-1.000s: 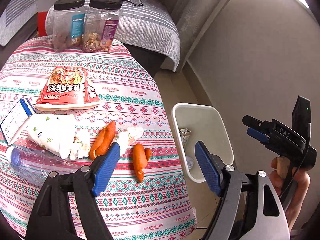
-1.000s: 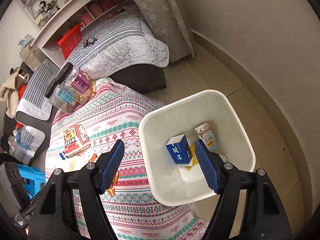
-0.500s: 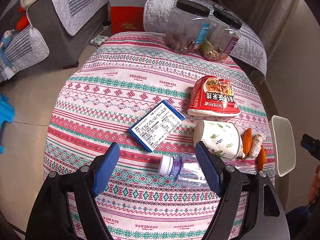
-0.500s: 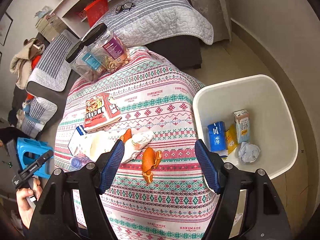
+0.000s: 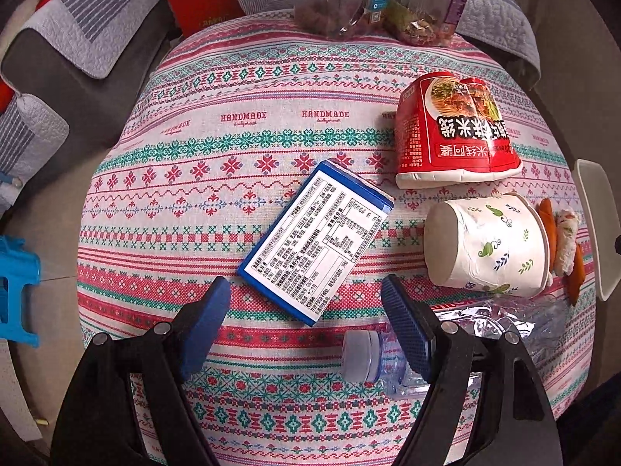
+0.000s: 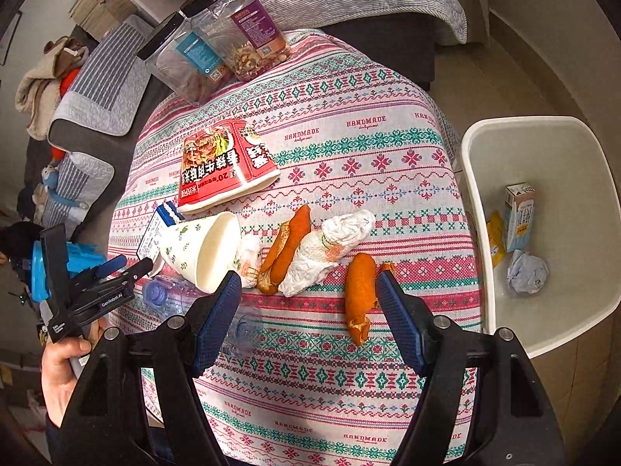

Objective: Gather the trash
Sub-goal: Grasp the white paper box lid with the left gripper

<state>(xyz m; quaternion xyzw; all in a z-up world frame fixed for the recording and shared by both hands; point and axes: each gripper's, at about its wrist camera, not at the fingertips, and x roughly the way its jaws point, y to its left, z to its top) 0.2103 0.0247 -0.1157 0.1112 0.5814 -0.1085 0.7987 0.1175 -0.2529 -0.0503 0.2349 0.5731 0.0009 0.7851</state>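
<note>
The white bin (image 6: pixel 539 233) is standing on the floor beside the table's right edge, and trash is lying on the tablecloth (image 5: pixel 271 136): the blue carton (image 5: pixel 316 240) well left of the bin, the orange peel (image 6: pixel 359 291) nearest it. The left gripper (image 5: pixel 304 322) is being opened over the carton with nothing between its jaws, and the right gripper (image 6: pixel 308 310) is being held wide and empty above the peel. Each should be lowered squarely astride its piece before being closed.

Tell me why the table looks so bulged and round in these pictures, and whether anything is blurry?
Left wrist view: fisheye bend swells the tablecloth into a dome; the blue box reads sharp, corners go dark. Right wrist view: same bulge, the bin curves at the edge; peels sharp, soft even light, no strong glare.
</note>
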